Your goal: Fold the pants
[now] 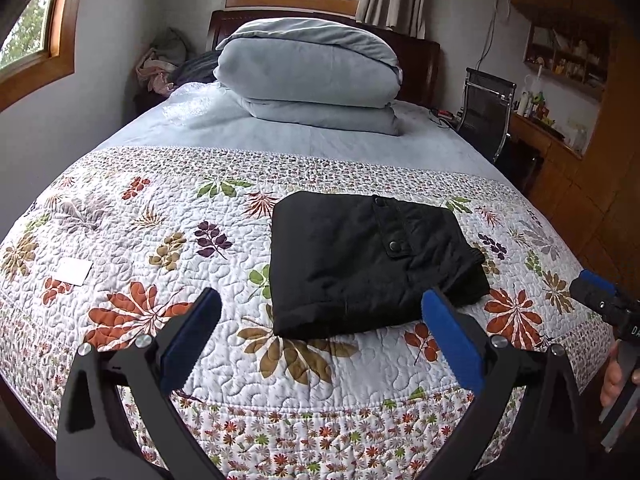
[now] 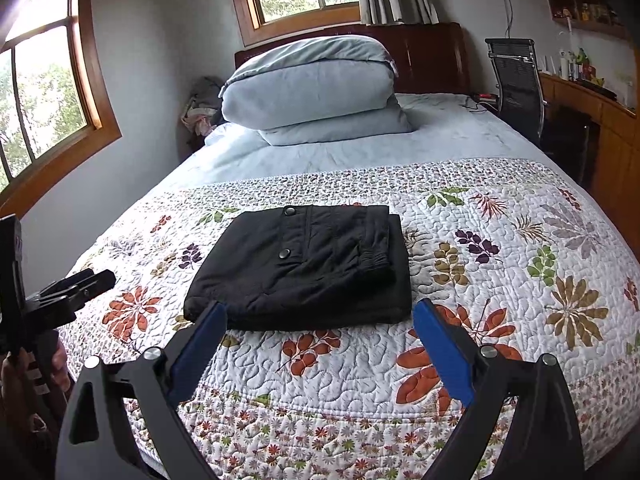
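Currently: black pants (image 1: 360,264), folded, apparently flat on floral quilt (image 1: 160,240); left claw (image 1: 320,312) and right claw (image 2: 316,324) both released, empty.

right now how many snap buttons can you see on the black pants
2. Both sit on the flap on top of the folded pants: one snap button at the flap's far end, another snap button nearer the cameras. The folds may hide others.
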{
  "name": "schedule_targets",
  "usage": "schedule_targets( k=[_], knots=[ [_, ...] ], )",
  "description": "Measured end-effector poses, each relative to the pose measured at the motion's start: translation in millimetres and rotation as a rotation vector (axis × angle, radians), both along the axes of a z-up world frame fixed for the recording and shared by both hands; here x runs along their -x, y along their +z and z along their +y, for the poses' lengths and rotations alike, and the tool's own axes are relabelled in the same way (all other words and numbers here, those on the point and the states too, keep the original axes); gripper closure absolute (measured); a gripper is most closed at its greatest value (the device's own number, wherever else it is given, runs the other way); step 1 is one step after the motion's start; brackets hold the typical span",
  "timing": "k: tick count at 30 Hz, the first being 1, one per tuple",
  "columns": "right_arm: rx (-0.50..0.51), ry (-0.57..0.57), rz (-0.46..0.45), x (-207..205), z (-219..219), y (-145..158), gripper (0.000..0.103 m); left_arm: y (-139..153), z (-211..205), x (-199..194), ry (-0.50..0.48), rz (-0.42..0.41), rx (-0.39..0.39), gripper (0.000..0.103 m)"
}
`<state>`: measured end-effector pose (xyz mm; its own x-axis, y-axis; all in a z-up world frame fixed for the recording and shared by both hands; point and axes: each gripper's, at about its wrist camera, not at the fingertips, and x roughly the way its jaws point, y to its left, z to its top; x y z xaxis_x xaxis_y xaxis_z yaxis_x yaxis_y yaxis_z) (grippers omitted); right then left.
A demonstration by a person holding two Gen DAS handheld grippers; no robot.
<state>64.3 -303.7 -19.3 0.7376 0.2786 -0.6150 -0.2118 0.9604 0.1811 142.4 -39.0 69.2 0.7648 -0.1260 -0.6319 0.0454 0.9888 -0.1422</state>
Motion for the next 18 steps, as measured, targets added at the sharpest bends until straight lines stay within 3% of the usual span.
schedule_targets(
  k=[18],
  knots=[
    [0.004, -0.002, 0.003, 0.5, -1.3, 0.0, 0.007, 0.7, -4.2, -1.1, -0.011, 0.001, -0.004, 0.003]
  ],
)
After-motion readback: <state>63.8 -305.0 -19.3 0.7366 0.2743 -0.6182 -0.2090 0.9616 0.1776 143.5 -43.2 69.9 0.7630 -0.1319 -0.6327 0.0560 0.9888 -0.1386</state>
